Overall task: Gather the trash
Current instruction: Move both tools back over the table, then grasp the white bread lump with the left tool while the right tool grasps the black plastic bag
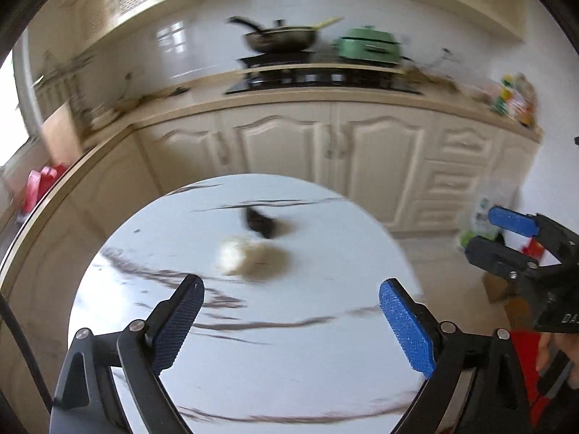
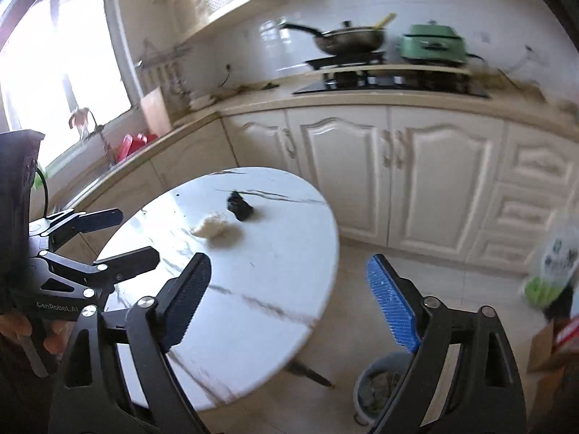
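Observation:
Two pieces of trash lie on a round white marble table (image 1: 289, 379) (image 2: 282, 253): a crumpled white paper wad (image 1: 249, 258) (image 2: 215, 229) and, just behind it, a small crumpled black piece (image 1: 262, 222) (image 2: 240, 208). My left gripper (image 1: 293, 311) (image 2: 139, 233) hangs open above the table's near side, short of the wad, with nothing between its fingers. My right gripper (image 2: 289, 289) (image 1: 485, 235) is open too and holds nothing. It is off the table's right edge, over the floor. A grey bucket (image 2: 376, 387) with dark contents stands on the floor below it.
Cream cabinets (image 2: 416, 173) and an L-shaped counter run behind the table, with a wok (image 1: 282, 38) and a green pot (image 1: 369, 49) on the stove. A green-and-white bag (image 2: 553, 271) and a cardboard box (image 2: 546, 347) stand on the floor at the right.

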A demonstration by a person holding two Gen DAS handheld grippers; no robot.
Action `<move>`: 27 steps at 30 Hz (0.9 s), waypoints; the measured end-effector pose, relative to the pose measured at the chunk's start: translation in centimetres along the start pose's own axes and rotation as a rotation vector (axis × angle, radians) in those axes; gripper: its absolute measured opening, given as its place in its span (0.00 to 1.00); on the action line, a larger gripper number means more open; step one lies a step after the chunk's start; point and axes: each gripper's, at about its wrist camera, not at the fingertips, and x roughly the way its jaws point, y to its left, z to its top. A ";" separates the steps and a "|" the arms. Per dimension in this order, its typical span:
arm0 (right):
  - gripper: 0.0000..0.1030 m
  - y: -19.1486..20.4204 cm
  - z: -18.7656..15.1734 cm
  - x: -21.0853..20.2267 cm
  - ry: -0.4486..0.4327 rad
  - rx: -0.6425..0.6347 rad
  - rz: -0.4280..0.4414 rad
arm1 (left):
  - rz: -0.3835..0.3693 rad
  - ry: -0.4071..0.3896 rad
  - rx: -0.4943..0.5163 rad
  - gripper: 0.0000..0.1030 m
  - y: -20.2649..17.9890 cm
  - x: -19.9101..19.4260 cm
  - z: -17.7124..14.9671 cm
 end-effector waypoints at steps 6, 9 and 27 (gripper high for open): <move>0.88 3.1 2.3 7.6 0.096 -0.069 0.027 | -0.018 0.076 -0.130 0.93 5.5 4.8 -0.9; 0.88 3.5 3.1 11.5 0.133 -0.089 0.034 | -0.041 0.096 -0.144 0.93 7.1 6.9 -1.7; 0.89 3.6 3.8 25.3 0.266 -0.124 0.143 | -0.045 0.232 -0.061 0.46 6.9 17.2 -0.2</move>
